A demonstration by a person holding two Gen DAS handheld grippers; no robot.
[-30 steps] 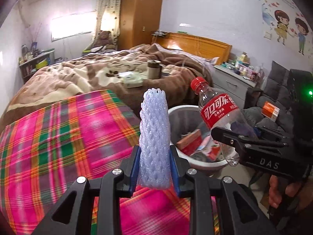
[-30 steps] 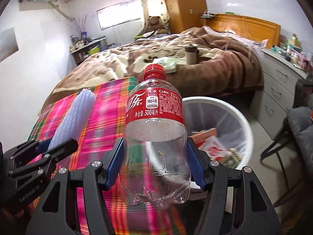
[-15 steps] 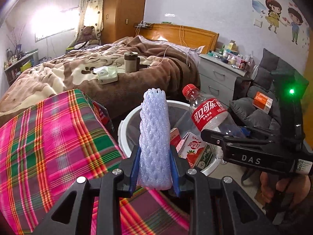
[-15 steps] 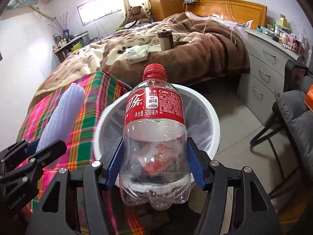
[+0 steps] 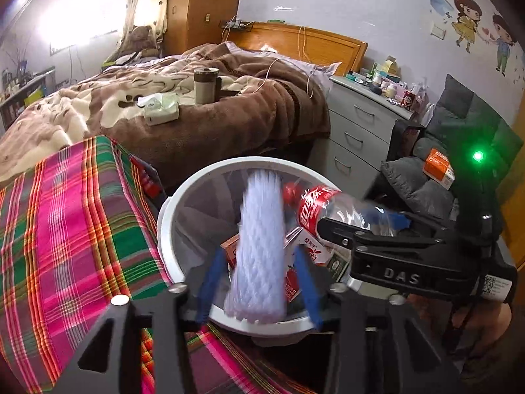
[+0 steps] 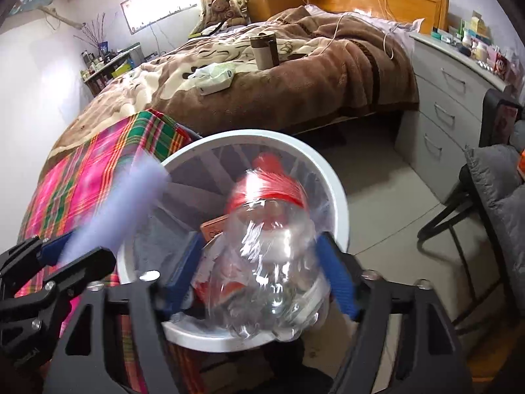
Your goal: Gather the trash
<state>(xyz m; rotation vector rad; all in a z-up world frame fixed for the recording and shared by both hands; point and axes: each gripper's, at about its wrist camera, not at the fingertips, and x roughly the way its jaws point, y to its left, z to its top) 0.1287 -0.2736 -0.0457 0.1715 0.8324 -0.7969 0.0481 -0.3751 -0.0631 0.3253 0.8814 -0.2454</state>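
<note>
Both grippers tilt down over the white bin (image 5: pixel 170 216). The left gripper (image 5: pixel 257 282) fingers are opening around the upright foam sleeve (image 5: pixel 259 246); the right gripper (image 6: pixel 262 269) fingers are opening beside the bottle (image 6: pixel 269 246), whose cap points away into the bin.

Home bedroom: bed (image 5: pixel 210 121) with rumpled brown blanket sitting under a wooden headboard (image 5: pixel 305 44), wardrobe (image 5: pixel 200 10) standing by the curtained window (image 5: pixel 82 19), grey drawer chest (image 5: pixel 361 131) carrying toiletries, cartoon wall stickers (image 5: pixel 475 32), teddy bear (image 6: pixel 224 8).

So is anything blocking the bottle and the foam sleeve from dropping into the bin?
Nothing visible: bottle and foam sleeve sit over the open white bin, both grippers' jaws opening around them.
</note>
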